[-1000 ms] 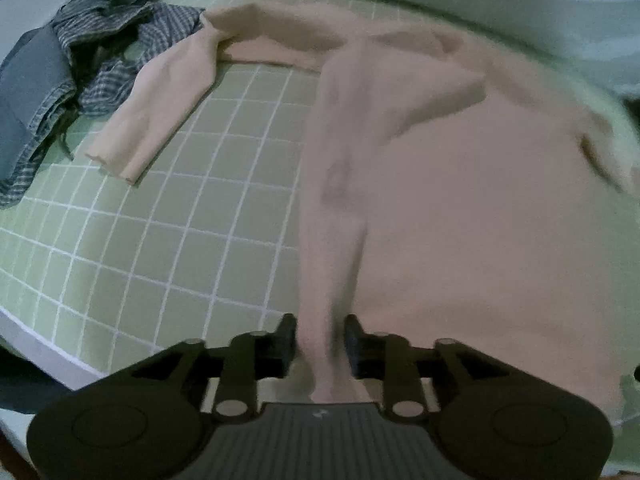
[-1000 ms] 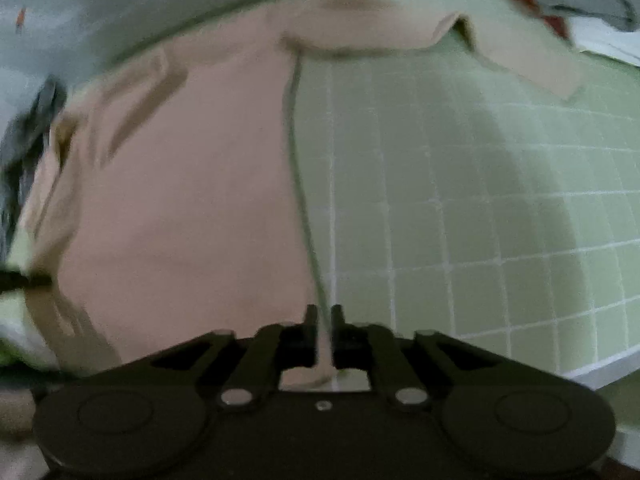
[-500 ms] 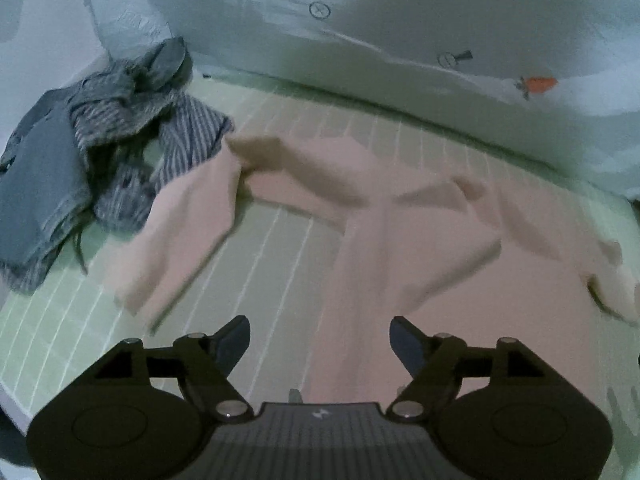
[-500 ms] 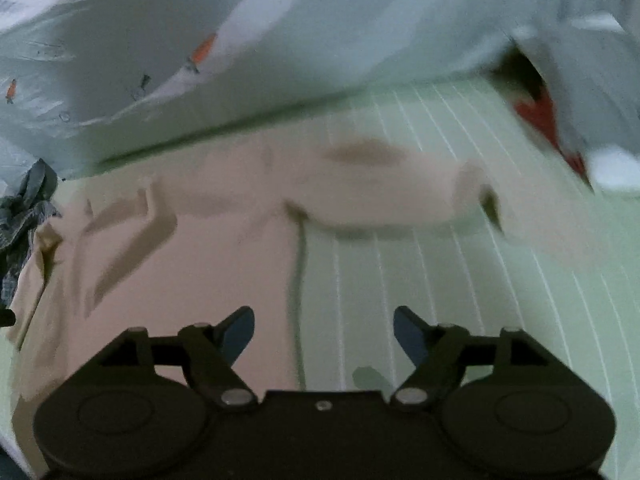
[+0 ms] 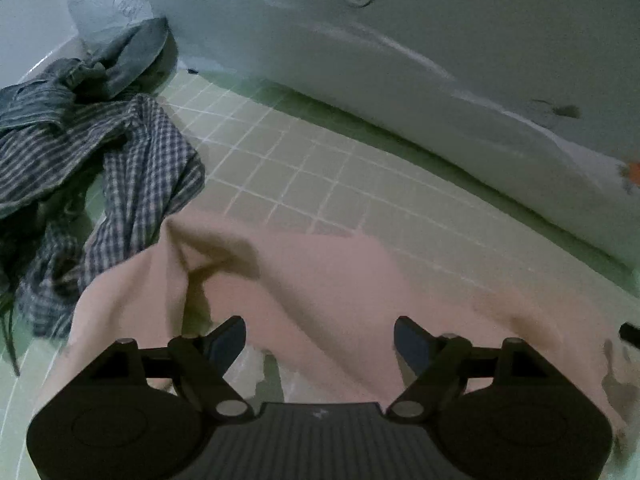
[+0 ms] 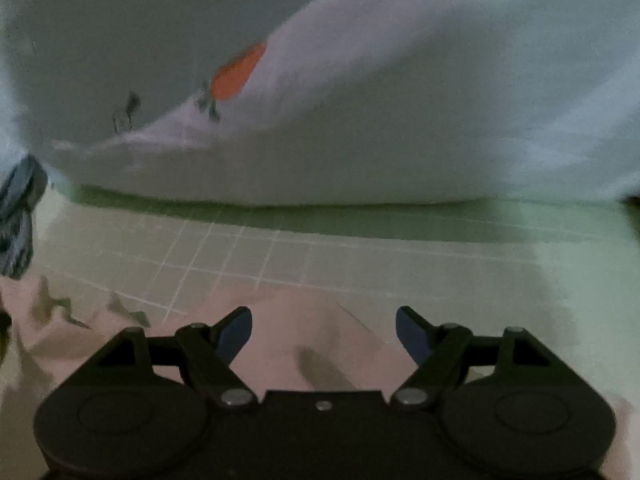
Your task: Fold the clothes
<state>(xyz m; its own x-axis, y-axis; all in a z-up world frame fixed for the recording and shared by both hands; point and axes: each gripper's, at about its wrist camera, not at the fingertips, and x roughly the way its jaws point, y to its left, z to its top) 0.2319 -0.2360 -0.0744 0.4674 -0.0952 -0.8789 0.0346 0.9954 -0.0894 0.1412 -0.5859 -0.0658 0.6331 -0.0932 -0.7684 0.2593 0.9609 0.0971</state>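
Note:
A pale pink long-sleeved top (image 5: 328,280) lies on the green checked bed sheet (image 5: 304,176). My left gripper (image 5: 320,340) is open and empty, low over the top's upper edge near a rumpled sleeve fold. In the right wrist view the same pink top (image 6: 316,332) lies under my right gripper (image 6: 324,332), which is open and empty, its fingers spread wide over the cloth. Most of the top is hidden below both grippers.
A heap of blue checked and striped shirts (image 5: 100,152) lies at the left, touching the pink sleeve; its edge shows in the right wrist view (image 6: 18,220). A pale quilt with a carrot print (image 6: 360,100) rises along the far side of the sheet (image 6: 280,252).
Both grippers let go of the pink top's lower edge, opened wide and moved forward over it toward the quilt. The top now lies flat.

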